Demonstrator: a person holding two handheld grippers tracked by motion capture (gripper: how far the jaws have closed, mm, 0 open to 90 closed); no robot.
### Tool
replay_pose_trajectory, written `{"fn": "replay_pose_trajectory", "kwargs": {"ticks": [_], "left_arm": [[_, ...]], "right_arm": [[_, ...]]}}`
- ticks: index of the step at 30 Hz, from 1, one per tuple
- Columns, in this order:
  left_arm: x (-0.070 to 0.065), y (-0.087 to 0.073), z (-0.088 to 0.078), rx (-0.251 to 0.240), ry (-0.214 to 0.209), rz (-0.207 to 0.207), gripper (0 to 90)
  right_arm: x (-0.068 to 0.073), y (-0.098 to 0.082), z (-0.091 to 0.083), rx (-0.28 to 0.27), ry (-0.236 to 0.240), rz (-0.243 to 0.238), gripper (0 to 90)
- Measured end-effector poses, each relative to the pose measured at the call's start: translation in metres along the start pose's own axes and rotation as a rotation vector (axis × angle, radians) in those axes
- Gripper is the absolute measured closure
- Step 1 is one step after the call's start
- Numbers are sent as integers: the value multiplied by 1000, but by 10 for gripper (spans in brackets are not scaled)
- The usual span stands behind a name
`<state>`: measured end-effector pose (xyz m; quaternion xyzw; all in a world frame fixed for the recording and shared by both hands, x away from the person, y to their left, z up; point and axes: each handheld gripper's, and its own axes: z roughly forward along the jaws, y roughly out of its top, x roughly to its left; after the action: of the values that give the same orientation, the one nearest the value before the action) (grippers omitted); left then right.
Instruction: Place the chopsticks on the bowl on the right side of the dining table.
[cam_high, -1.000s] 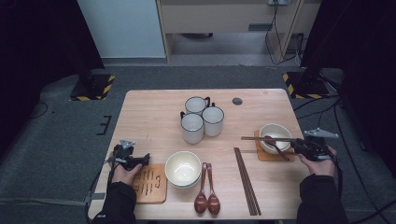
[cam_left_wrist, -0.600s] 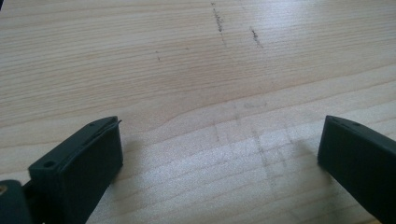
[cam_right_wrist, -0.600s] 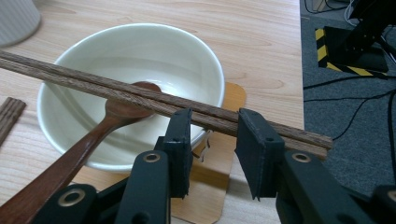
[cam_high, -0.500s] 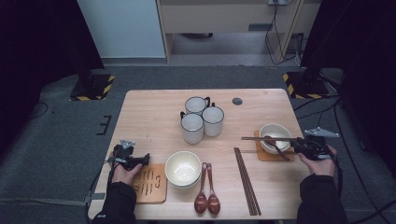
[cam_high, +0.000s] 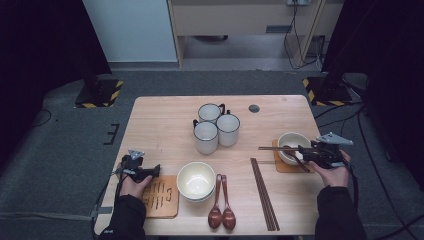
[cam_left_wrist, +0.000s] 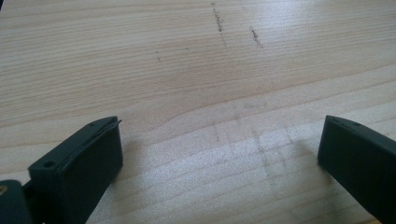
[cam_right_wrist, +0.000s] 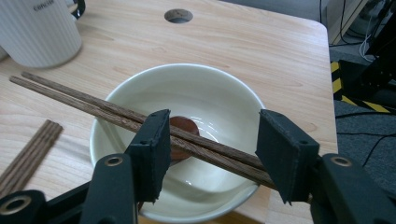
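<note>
right claw (cam_right_wrist: 212, 154) opening, chopsticks (cam_right_wrist: 93, 109) released (across bowl (cam_right_wrist: 219, 100))

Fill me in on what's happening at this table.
A person is laying out tableware with two handheld grippers. The right gripper has just been opening over a pair of chopsticks laid across the rim of a bowl with a spoon in it. The left gripper rests open on the table.

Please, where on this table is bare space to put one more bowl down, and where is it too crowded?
Bare wood lies along the table's left side, between the three mugs and the left gripper. The far right corner, behind the bowl with chopsticks across it, is also bare. The near edge is crowded: coaster, stacked bowls, two spoons, second chopstick pair.
</note>
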<state>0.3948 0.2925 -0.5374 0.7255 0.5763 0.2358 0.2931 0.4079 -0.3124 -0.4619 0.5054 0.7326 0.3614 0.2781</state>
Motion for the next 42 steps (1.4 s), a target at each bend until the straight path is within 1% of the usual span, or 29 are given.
{"fn": "replay_pose_trajectory", "kwargs": {"ticks": [6,10,18,21,24,26,35,38,42], "left_arm": [[0,0,0,0,0,0,0],[0,0,0,0,0,0,0],[0,0,0,0,0,0,0],[0,0,0,0,0,0,0],[0,0,0,0,0,0,0],[0,0,0,0,0,0,0],[0,0,0,0,0,0,0],[0,0,0,0,0,0,0],[0,0,0,0,0,0,0]], "right_arm": [[2,-1,8,9,-7,-25,427],[2,-1,11,21,-8,-25,423],[2,-1,11,20,-7,-27,429],[3,0,9,6,-7,-26,431],[4,2,8,-29,1,-19,433],[4,3,8,-36,6,-7,429],[10,6,16,-19,5,-16,426],[10,5,18,-7,3,-23,429],[9,4,18,-1,7,-17,430]]}}
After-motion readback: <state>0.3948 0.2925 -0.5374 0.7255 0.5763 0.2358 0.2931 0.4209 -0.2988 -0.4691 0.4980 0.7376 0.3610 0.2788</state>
